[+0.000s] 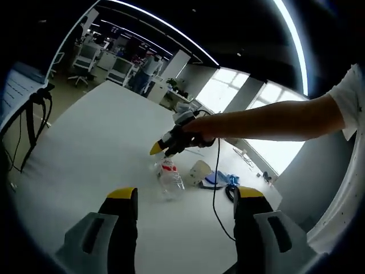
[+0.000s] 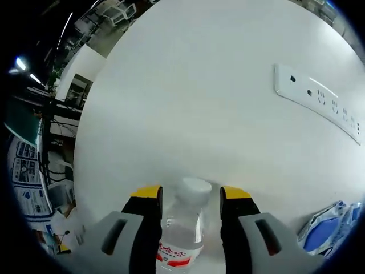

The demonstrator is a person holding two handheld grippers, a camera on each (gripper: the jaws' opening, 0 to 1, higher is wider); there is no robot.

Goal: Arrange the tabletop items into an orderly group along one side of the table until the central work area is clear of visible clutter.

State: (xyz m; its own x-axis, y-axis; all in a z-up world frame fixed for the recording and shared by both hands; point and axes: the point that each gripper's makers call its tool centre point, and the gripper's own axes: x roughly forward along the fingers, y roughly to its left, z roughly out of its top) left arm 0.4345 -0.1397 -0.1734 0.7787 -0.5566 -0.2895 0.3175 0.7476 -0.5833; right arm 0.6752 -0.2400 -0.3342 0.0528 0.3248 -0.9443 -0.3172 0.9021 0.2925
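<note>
Right gripper view: gripper (image 2: 191,197) straddles bottle (image 2: 183,228).

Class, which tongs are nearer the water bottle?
Right. The right tongs straddle the water bottle below its cap; the left tongs hang back, bottle ahead between them.

- The surface (image 2: 217,114) is plain white.
- The bottle (image 2: 181,228) is clear plastic with a white cap and a red-and-white label.
- Each hand-held gripper has grey jaws tipped in yellow: the left hand-held gripper (image 1: 185,197) and the right hand-held gripper (image 2: 191,197).
- The power strip (image 2: 319,103), far right on the surface, is white with dark sockets.
- The packet (image 2: 333,228), near right, is blue and white.
- The person's sleeve (image 1: 353,97) is white with small dark specks.
- The cable (image 1: 215,188) is black.
</note>
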